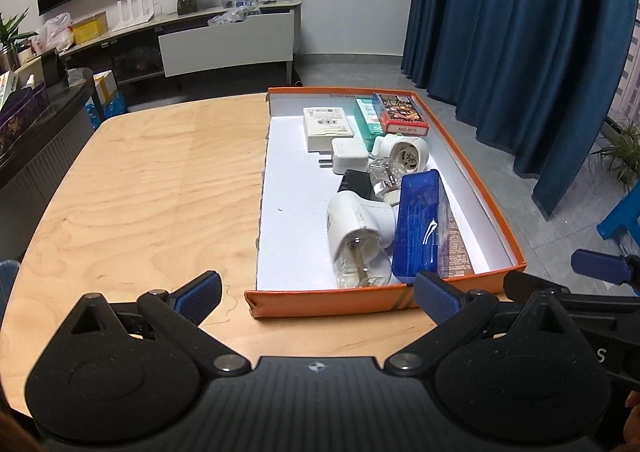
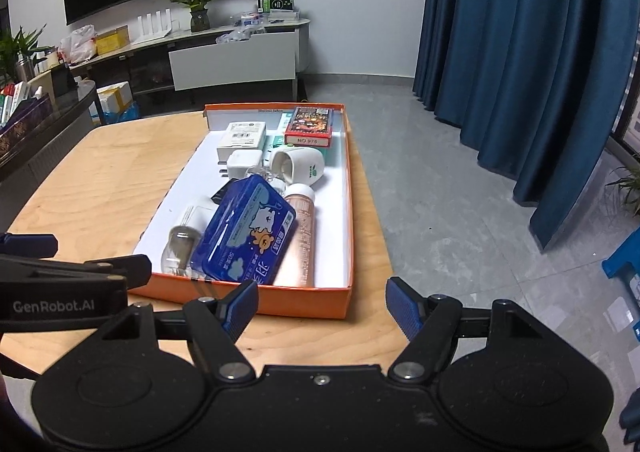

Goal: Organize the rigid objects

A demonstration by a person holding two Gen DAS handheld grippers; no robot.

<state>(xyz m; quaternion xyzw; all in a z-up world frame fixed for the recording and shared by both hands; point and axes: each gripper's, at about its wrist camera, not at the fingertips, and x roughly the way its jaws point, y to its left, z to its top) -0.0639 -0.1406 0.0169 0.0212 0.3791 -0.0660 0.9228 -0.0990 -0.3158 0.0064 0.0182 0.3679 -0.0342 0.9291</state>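
Left hand-held gripper (image 1: 318, 294): released, jaws spread wide and holding nothing; it hovers over the table just short of the near wall of the orange box.
Right hand-held gripper (image 2: 322, 302): also released and empty, jaws apart, just short of the box's near right corner; it sits close beside the left one.
Orange box (image 1: 328, 302): a shallow open tray on the wooden table (image 1: 140, 192), straight ahead of both grippers, with its right long wall running close along the table's right edge.
Task things: all lie inside the box, crowded toward its right side and far end.
Blue tin (image 2: 244, 232): nearest to the grippers, tilted, propped on the things beneath it, so it likely would slide if nudged.
Glass bulb with white base (image 1: 356, 232): lying on its side just left of the tin, glass end toward the grippers.
Pink tube (image 2: 302, 236): lying lengthwise just right of the tin, partly under it.
White socket (image 2: 298, 166): on its side, beyond the tin.
White charger plug (image 1: 347, 156): beyond the bulb, prongs pointing left.
Far end: white carton (image 1: 327, 128) and red card box (image 1: 400, 114), laid flat, seemingly already tidied.
Open room: the box's left half is bare white floor, and the table left of the grippers is open.
Edges: beyond the box's right wall the table ends and the floor drops away.
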